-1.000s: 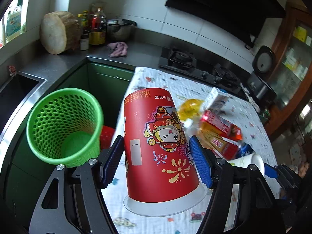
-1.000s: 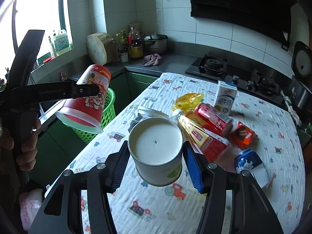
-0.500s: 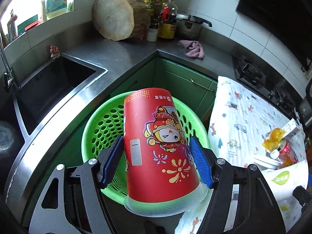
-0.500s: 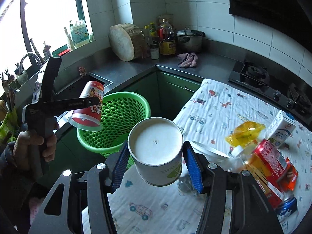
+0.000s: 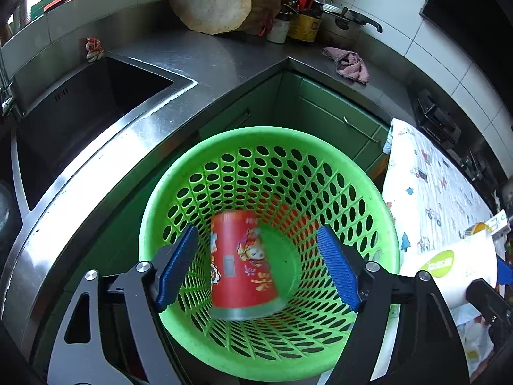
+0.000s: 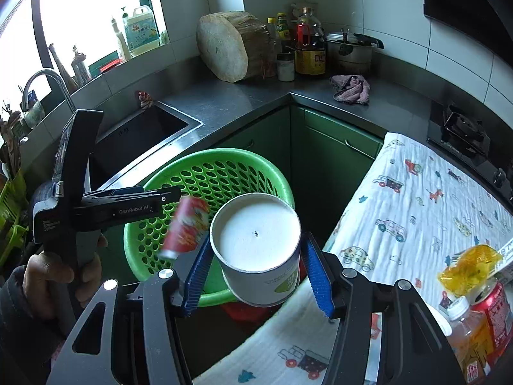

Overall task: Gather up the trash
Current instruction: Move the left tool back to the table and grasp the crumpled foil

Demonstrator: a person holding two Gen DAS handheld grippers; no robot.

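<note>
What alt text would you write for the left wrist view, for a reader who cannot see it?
A red paper cup, blurred, drops into a green perforated basket between the opening jaws of the left gripper, whose blue pads no longer touch it. A steel sink and counter lie beyond.

Daylight is flooding through my window [image 6: 86,16], blowing it out; the falling red cup [image 5: 243,263] is blurring, edges bending.
</note>
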